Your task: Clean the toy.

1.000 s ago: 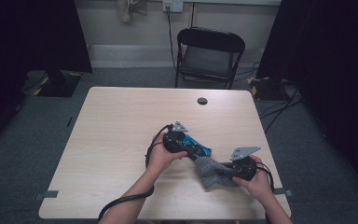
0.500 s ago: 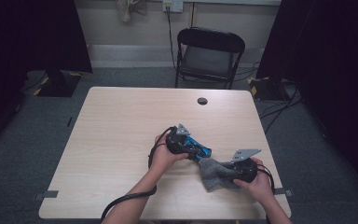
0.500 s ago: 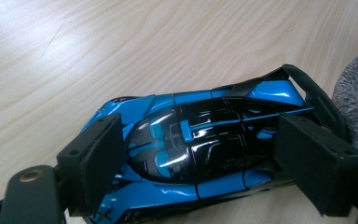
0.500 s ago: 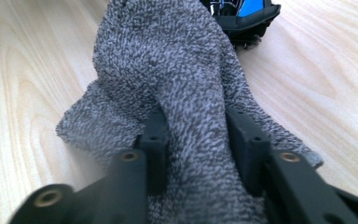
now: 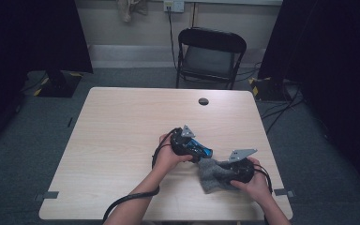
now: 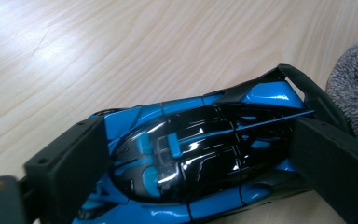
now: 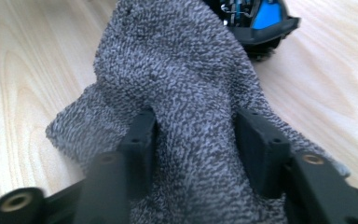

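- Blue-and-black toy car (image 6: 200,154) lies on the wooden table (image 5: 122,140), at its near right part, just left of a grey terry cloth (image 5: 212,174).
- Left gripper (image 5: 194,149) straddles the car lengthwise; its jaws have just been opening, and whether the pads still press on the car I cannot tell.
- Right gripper (image 7: 193,140) has a fold of cloth between its jaws, which have just been opening; they still pinch it.
- Beyond the table's far edge stands a black folding chair (image 5: 209,56).
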Demonstrator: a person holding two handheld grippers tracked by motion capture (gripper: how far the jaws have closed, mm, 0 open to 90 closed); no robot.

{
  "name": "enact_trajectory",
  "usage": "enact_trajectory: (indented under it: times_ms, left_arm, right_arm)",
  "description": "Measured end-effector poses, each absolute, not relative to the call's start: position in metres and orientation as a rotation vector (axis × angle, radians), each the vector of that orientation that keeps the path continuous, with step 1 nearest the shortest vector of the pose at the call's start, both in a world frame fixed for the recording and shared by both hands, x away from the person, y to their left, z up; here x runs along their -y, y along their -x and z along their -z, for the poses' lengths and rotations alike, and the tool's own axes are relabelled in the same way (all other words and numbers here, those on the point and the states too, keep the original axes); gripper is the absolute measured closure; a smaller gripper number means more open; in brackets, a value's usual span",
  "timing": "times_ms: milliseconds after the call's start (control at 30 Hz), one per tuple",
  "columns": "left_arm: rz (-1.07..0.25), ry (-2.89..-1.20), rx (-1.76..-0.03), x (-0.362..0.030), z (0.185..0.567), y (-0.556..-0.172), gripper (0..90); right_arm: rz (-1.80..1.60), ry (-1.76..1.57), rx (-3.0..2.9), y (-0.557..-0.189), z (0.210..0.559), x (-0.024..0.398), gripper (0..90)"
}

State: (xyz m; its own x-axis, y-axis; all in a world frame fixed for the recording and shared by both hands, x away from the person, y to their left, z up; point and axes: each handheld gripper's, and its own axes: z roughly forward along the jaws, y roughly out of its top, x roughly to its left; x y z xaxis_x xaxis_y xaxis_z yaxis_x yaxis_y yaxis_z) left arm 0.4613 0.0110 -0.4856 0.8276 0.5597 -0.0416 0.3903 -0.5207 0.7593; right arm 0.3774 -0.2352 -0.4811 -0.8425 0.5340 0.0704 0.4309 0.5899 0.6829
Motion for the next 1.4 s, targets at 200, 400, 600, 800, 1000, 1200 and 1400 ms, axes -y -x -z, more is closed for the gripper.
enact_trajectory:
  times_ms: [200,400,600,800,1000,1200,1400]
  left_arm:
    - [-0.268,-2.164,-0.694,-0.009,0.488,-0.461,0.0]
    - [-0.278,-2.136,-0.676,-0.013,0.491,-0.459,0.8]
    - [-0.279,-2.133,-0.675,-0.014,0.491,-0.459,1.9]
    - [-0.276,-2.140,-0.670,-0.015,0.490,-0.459,2.5]
    - [-0.276,-2.129,-0.662,-0.017,0.491,-0.459,3.5]
    - [-0.274,-2.130,-0.661,-0.017,0.490,-0.459,4.5]
    - [-0.275,-2.129,-0.664,-0.018,0.491,-0.459,4.6]
  right_arm:
    - [-1.092,-0.815,-2.692,-0.380,0.483,0.233,71.0]
    - [-1.082,-0.901,-2.690,-0.386,0.481,0.234,74.8]
    - [-1.053,-0.947,-2.678,-0.396,0.479,0.236,75.2]
    - [-1.004,-0.985,-2.677,-0.410,0.476,0.236,75.6]
    - [-0.964,-1.028,-2.656,-0.421,0.475,0.239,75.8]
    - [-0.973,-1.094,-2.607,-0.429,0.476,0.244,76.0]
    - [-0.964,-1.134,-2.576,-0.435,0.476,0.243,76.2]
